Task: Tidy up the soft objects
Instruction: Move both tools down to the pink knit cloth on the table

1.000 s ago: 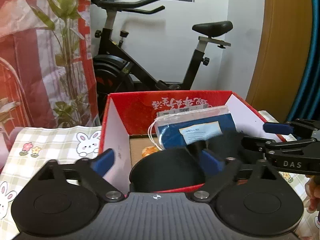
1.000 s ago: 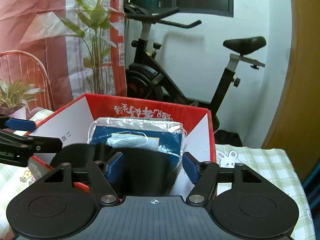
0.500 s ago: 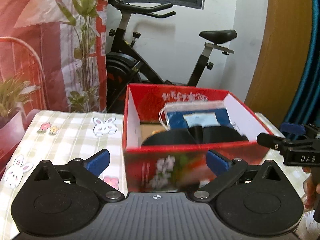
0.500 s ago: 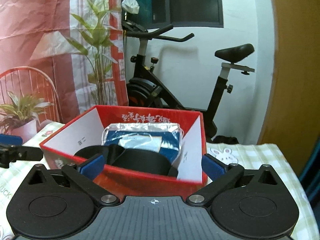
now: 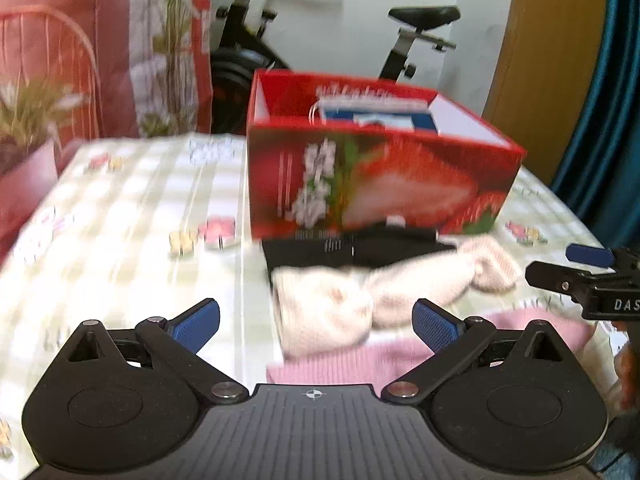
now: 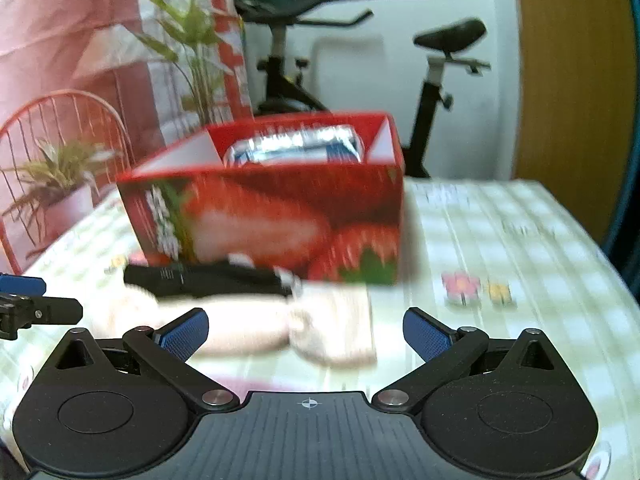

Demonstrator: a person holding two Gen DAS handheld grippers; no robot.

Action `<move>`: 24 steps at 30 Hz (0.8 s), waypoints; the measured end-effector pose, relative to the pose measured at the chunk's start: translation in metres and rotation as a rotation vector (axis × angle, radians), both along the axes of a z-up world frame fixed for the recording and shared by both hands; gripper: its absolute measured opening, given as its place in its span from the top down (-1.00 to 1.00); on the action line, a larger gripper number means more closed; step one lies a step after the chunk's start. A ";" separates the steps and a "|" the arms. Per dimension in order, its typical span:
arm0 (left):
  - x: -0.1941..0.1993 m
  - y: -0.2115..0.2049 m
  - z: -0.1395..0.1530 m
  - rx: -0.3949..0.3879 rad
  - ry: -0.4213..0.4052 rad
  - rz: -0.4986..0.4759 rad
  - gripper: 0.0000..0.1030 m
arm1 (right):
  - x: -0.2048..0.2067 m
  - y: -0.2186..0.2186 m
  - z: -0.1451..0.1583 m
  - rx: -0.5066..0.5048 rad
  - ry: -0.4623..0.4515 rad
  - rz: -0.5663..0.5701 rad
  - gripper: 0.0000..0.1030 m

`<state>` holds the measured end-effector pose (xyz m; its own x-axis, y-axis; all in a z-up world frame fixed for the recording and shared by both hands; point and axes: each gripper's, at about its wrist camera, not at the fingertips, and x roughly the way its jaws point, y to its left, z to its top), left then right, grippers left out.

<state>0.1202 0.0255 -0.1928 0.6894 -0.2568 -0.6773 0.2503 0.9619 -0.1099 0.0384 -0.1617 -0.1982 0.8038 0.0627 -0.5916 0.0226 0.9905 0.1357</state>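
A: Where is the cream knit scarf point(image 5: 360, 296)?
B: On the table's near side, in front of the strawberry box point(image 5: 380, 184), long axis crosswise to both grippers; a black item point(image 5: 356, 250) lies between.
A: Jaws?
B: Left gripper point(image 5: 316, 322) and right gripper point(image 6: 306, 330) both spread wide, empty; scarf just ahead, the left nearer its bulk.
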 end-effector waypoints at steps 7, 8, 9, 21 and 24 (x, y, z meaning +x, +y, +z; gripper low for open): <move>-0.005 -0.003 -0.028 0.019 0.064 0.006 -1.00 | -0.011 0.005 -0.031 -0.006 0.090 -0.034 -0.99; -0.004 -0.003 -0.030 0.027 0.066 0.008 -1.00 | -0.011 0.005 -0.034 -0.010 0.098 -0.033 -0.99; -0.003 -0.002 -0.031 0.032 0.071 0.013 -1.00 | -0.010 0.006 -0.036 -0.013 0.105 -0.031 -0.99; -0.002 0.003 -0.054 0.012 0.134 0.044 -1.00 | -0.009 0.011 -0.055 -0.042 0.138 -0.044 -0.99; -0.004 -0.001 -0.056 0.038 0.119 0.041 -1.00 | -0.009 0.013 -0.057 -0.060 0.127 -0.047 -0.99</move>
